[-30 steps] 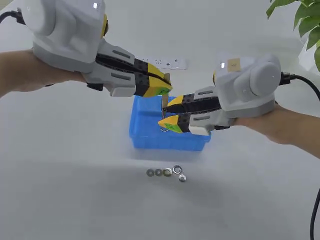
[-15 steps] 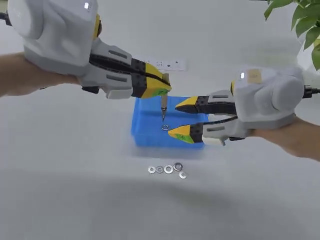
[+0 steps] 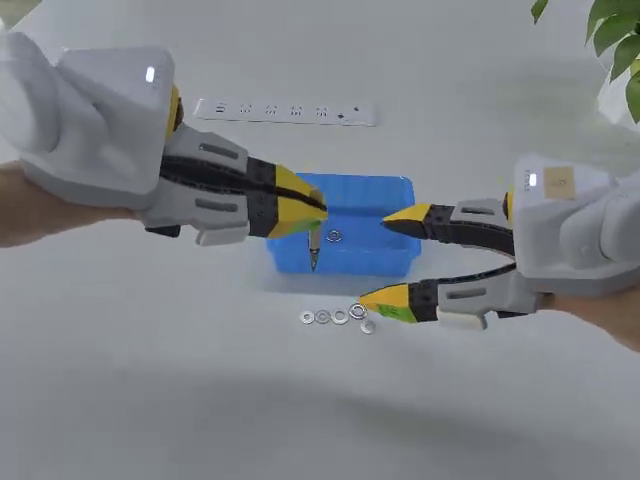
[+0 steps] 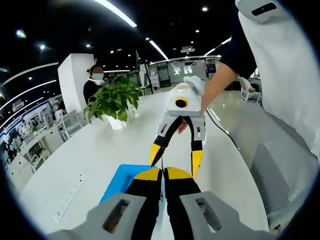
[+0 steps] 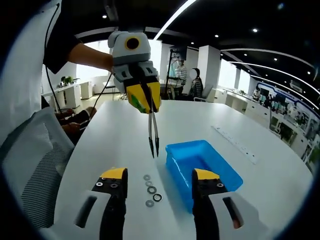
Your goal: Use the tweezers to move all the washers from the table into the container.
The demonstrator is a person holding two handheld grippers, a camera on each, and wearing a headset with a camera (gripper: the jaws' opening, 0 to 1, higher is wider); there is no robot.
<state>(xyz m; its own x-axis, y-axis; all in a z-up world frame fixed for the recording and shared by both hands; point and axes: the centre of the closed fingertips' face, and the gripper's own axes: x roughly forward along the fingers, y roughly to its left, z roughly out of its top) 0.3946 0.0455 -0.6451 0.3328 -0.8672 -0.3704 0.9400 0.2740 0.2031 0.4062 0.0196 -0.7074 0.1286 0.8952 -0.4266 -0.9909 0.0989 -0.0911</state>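
On the counter [image 3: 150,380], just near of the container [image 3: 390,190], the washers [image 3: 338,317] lay in a row, slightly nearer and right of the tweezers [image 3: 313,250], pinched point-down in the closed jaws of the left gripper [image 3: 305,210]; the right gripper [image 3: 378,255] gaped wide, empty.

Head view looks down, close over the table [image 3: 120,400]; gripper views sit low, facing each other, sharing the container [image 3: 350,262].
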